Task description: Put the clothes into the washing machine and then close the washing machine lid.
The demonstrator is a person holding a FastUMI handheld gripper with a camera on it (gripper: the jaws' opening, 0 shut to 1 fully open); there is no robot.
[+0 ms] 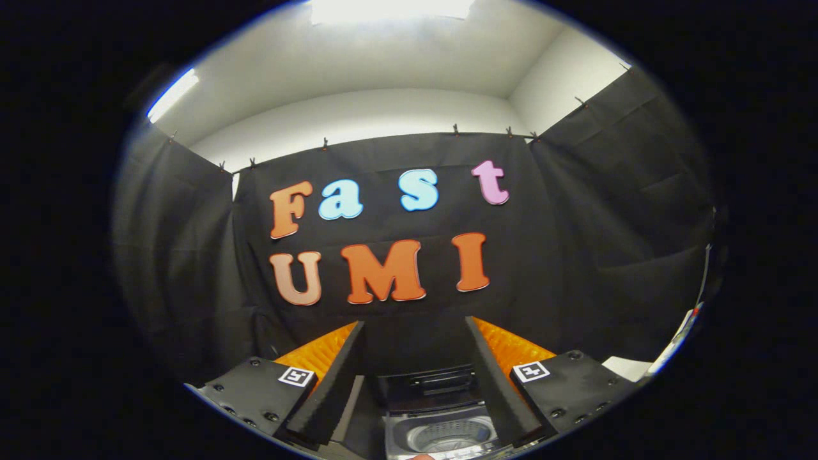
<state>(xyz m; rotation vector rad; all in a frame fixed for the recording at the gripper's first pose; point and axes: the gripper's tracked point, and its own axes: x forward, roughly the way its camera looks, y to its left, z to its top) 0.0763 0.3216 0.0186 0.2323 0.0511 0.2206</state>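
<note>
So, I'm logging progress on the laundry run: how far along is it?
Early stage. The washing machine sits below, between the fingers, its lid raised and the drum visible, so loading is possible. The tongs are open and hold nothing. No clothes can be made out in the drum. Left: load clothes, close lid.

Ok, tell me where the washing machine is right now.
In the gripper view the washing machine sits low between the two open jaws of the gripper, just ahead of them, its lid up and drum showing, with the black cloth wall behind it.
</note>
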